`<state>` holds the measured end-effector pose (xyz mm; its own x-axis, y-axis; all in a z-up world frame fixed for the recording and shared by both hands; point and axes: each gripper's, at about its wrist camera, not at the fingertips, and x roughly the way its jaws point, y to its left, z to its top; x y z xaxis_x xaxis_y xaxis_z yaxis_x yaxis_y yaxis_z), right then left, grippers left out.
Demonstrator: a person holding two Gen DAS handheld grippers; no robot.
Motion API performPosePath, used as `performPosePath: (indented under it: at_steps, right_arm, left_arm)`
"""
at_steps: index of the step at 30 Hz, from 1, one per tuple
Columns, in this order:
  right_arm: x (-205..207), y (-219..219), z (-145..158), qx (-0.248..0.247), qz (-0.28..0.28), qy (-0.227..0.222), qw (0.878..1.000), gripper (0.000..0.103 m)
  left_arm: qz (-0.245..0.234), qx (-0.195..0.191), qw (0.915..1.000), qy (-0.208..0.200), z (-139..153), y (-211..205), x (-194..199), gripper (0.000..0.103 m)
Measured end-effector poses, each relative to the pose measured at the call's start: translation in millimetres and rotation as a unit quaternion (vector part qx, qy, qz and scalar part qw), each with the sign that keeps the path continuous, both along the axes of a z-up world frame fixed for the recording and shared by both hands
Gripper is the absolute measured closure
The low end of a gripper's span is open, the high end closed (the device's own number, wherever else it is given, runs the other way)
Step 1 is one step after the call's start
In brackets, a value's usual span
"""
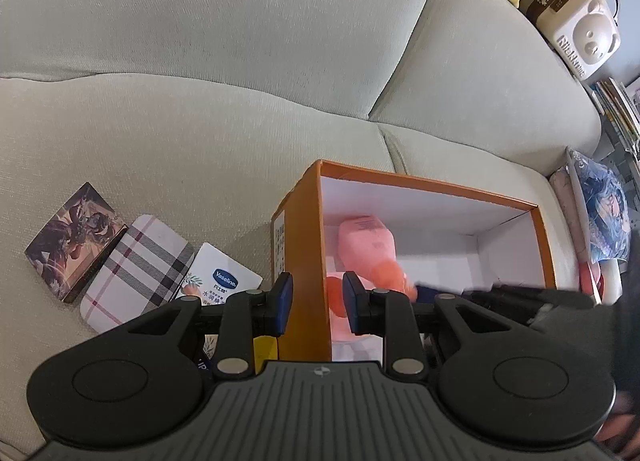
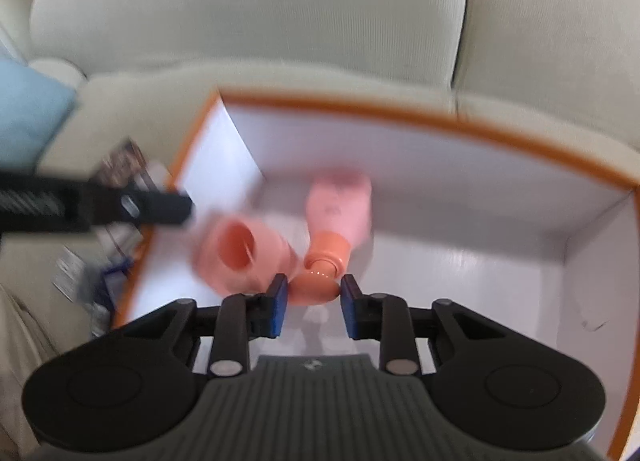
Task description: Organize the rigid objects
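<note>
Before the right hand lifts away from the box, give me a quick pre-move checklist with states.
1. Left gripper clamps the orange box wall, one finger on each side: ok.
2. Pink bottle lies inside the box: ok.
3. Right gripper free of the bottle's orange cap: not ok, cap sits between the fingers.
4. Fingers pressing on the cap: cannot tell, blurred.
5. Plaid case, picture card box and Vaseline pack are outside on the sofa: not ok.
</note>
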<state>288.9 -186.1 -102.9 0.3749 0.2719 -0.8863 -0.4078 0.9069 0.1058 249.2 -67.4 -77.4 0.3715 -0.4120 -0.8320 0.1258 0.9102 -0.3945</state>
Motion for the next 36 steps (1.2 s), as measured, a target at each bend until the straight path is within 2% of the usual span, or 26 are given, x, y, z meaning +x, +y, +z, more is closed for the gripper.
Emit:
performPosePath:
  at_steps: [2,4,7,16,20,24,25,28,33,36]
  right_arm:
    - [1,3,14,0.016,0.005,-0.023,1.000,0.084]
    - [6,8,18,0.016,0.005,-0.036,0.999,0.103]
    - [11,14,22,0.011,-0.001,-0.055,0.998,0.103]
    - [12,1,16,0.008,-0.014,-0.029,0.999,0.103]
    - [6,-12,12,0.001,-0.024,-0.010,1.000,0.097]
    - [-3,-26,-8,0.004,-0.040,0.027,0.999,0.091]
    - [-6,-26,-12,0.005,-0.043,0.036,0.998,0.083]
    - [-17,-26,-25,0.007,-0.044,0.066,0.997,0.068]
    - [-23,-9,-36,0.009,-0.043,0.085,0.995,0.066]
    - [-25,-2,-32,0.015,-0.032,0.087,0.996,0.060]
  left_arm:
    - [-0.001,-0.001,1.0000,-0.001,1,-2,0,0.073]
    - [-0.004,-0.001,1.0000,-0.004,3,-4,1,0.073]
    - [-0.006,-0.001,1.0000,-0.005,4,-5,3,0.073]
    - [-0.007,-0.006,1.0000,0.002,-1,-2,6,0.073]
    - [-0.005,-0.010,0.9999,0.005,-5,0,6,0.073]
    - [-0.005,-0.013,0.9999,0.010,-11,-1,6,0.073]
    - [-0.006,-0.012,0.9998,0.011,-12,-1,6,0.073]
    - [-0.006,-0.011,0.9998,0.014,-12,-1,7,0.073]
    - [-0.003,-0.012,0.9998,0.014,-12,0,9,0.073]
    - [-0.003,-0.013,0.9998,0.013,-11,1,9,0.073]
